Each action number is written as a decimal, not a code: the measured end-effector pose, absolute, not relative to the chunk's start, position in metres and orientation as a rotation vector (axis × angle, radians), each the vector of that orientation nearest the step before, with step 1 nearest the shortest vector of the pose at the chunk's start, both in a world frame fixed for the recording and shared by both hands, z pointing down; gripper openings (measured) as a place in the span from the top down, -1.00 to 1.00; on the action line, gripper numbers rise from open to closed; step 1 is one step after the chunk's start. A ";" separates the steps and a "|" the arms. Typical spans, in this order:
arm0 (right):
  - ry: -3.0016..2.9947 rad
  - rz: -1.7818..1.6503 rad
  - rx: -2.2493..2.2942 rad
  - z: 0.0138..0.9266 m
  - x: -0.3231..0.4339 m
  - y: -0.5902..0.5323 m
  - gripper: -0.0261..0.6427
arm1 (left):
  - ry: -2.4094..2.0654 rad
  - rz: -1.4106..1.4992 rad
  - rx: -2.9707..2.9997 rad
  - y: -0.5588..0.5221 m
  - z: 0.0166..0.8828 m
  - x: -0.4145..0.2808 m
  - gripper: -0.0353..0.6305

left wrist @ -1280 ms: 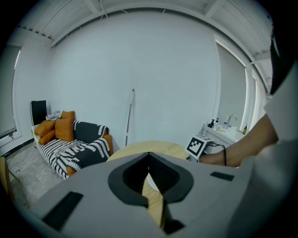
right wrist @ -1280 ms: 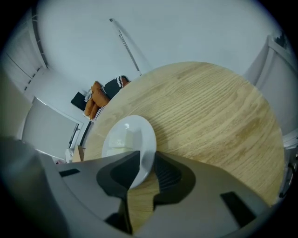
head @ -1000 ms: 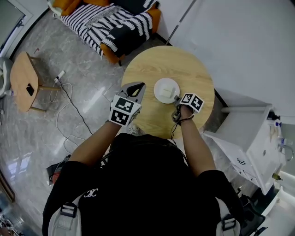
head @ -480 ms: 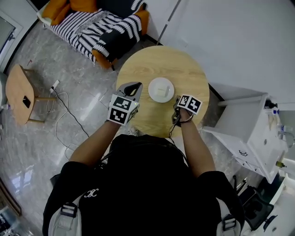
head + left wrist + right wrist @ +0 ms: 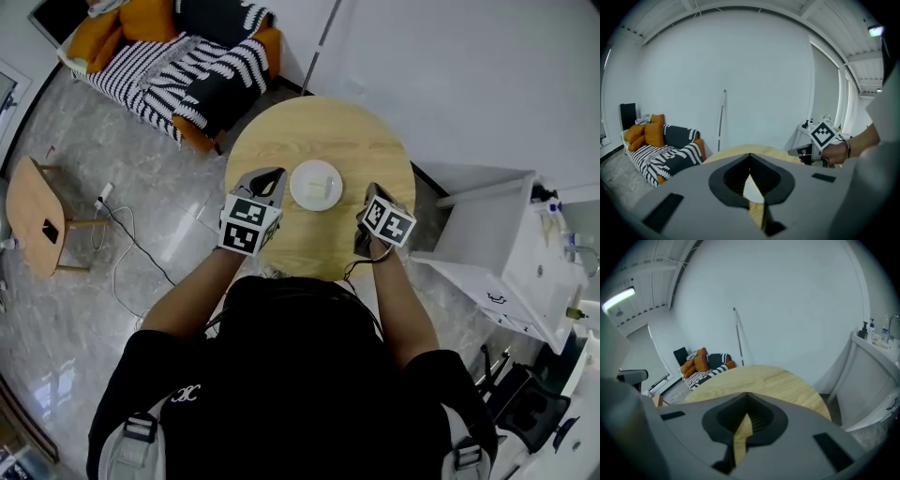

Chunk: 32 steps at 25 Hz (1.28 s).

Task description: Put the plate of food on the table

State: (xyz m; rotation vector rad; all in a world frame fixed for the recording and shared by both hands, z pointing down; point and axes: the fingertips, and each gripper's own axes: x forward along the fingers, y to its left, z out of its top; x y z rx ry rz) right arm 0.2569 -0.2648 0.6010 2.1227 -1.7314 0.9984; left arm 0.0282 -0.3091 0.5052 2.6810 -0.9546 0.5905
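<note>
The white round plate of food (image 5: 316, 185) is set on the round wooden desk (image 5: 323, 127), its contents indistinct. The left hand-held gripper (image 5: 267, 175) and right hand-held gripper (image 5: 373, 197) are closed and empty; the right has been withdrawn from the rim.

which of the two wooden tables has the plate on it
The large round table in front of the person carries the white plate; the small side table at far left has none.
</note>
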 end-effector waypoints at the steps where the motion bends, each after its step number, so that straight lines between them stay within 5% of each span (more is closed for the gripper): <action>1: -1.743 0.955 2.150 0.592 0.260 -0.266 0.90 | -0.951 0.590 2.684 -0.310 0.504 0.031 0.87; 22: -1.929 0.168 2.156 0.461 0.226 -0.259 0.90 | -0.910 0.534 2.734 -0.315 0.495 0.058 0.87; 32: -2.013 0.182 2.140 0.452 0.218 -0.249 0.90 | -0.850 0.542 2.755 -0.308 0.497 0.066 0.87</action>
